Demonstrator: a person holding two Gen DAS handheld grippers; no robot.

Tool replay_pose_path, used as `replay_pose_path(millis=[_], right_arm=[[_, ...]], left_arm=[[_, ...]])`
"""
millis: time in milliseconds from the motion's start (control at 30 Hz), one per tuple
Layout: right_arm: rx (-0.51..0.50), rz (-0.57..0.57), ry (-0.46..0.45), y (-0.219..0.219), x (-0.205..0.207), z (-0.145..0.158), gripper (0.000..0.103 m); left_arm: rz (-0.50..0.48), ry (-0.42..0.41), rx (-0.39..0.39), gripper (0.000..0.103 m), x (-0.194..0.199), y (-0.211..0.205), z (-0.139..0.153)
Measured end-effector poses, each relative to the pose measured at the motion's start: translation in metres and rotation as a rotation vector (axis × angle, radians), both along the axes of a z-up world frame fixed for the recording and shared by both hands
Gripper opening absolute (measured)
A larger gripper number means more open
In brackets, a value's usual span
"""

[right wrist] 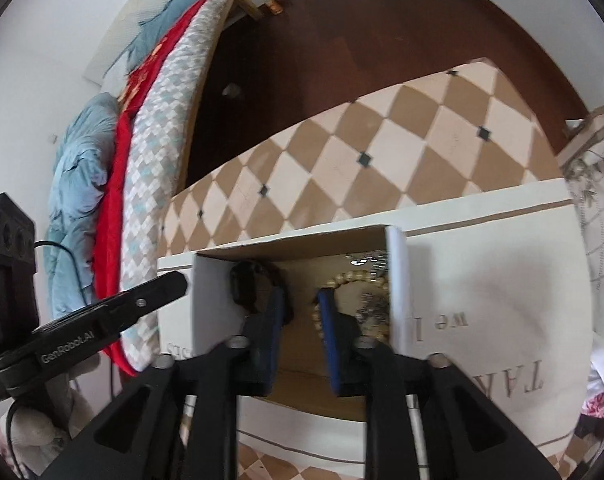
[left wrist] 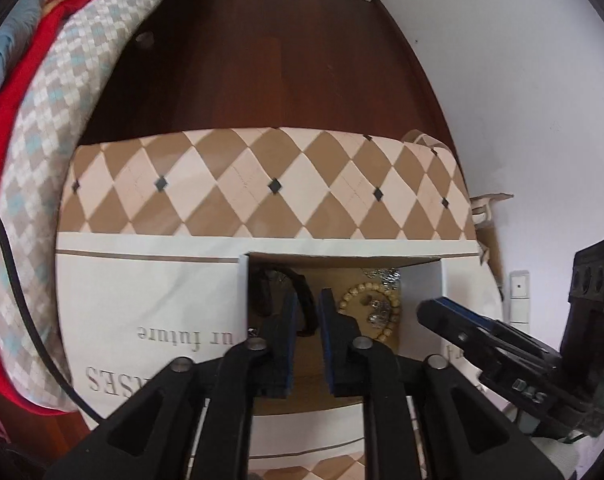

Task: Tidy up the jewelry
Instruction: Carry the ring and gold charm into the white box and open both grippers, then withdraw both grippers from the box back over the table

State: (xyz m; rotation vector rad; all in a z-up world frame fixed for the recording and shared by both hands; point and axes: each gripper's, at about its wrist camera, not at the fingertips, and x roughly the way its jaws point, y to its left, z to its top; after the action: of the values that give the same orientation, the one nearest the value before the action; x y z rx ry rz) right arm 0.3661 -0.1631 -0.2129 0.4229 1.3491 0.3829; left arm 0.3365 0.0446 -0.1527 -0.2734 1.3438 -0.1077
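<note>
A white lettered box [left wrist: 142, 292] [right wrist: 481, 280] has a square cut-out showing a brown cardboard compartment. Inside lie a black strap-like band [left wrist: 262, 288] [right wrist: 246, 284], a wooden bead bracelet [left wrist: 393, 308] [right wrist: 357, 276] and a silver piece [left wrist: 377, 312] [right wrist: 371, 304] within the bead ring. My left gripper [left wrist: 307, 308] points down into the compartment, jaws slightly apart, with a loop of the black band passing between its tips. My right gripper [right wrist: 300, 300] is open over the same compartment; nothing sits between its pads, and its right finger overlaps the bead bracelet. Each gripper shows at the other view's edge.
The box rests on a tan and cream diamond-patterned surface [left wrist: 262, 188] [right wrist: 341, 152]. A bed with a checked cover and red blanket [left wrist: 30, 128] [right wrist: 142, 160] runs along the left. Dark wood floor [left wrist: 262, 60] lies beyond, a white wall [left wrist: 521, 100] to the right.
</note>
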Motion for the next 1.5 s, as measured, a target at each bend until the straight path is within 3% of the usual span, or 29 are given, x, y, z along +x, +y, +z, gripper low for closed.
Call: replay_pose_path(millis=[67, 133, 200, 267, 333, 433, 633, 967, 1500], right_arm=[[-0.017, -0.009, -0.005, -0.004, -0.003, 0.003, 0.059], [-0.064, -0.002, -0.025, -0.005, -0.007, 0.008, 0.059], [-0.117, 0.004, -0.046, -0.007, -0.011, 0.013, 0.061], [-0.202, 0.014, -0.070, -0.009, -0.017, 0.019, 0.078], [-0.304, 0.028, -0.099, -0.007, -0.024, 0.024, 0.089], [-0.457, 0.047, -0.128, -0.003, -0.037, 0.027, 0.100], [-0.562, 0.047, -0.145, -0.008, -0.069, 0.030, 0.103], [-0.542, 0.009, -0.196, -0.013, -0.116, 0.064, 0.103], [-0.528, -0.048, -0.418, -0.033, -0.217, 0.171, 0.103]], left_arm=[[0.012, -0.017, 0.024, 0.032, -0.004, 0.003, 0.005], [0.038, -0.045, 0.049, 0.061, -0.009, 0.009, 0.010], [0.061, -0.075, 0.093, 0.067, -0.015, 0.013, 0.014], [0.079, -0.093, 0.154, 0.074, -0.022, 0.018, 0.016], [0.084, -0.108, 0.231, 0.103, -0.031, 0.018, 0.016], [0.083, -0.121, 0.349, 0.103, -0.047, 0.015, 0.015], [0.093, -0.133, 0.361, 0.103, -0.079, 0.010, 0.012], [0.122, -0.164, 0.338, 0.103, -0.124, 0.005, 0.029], [0.139, -0.362, 0.313, 0.103, -0.220, -0.015, 0.121]])
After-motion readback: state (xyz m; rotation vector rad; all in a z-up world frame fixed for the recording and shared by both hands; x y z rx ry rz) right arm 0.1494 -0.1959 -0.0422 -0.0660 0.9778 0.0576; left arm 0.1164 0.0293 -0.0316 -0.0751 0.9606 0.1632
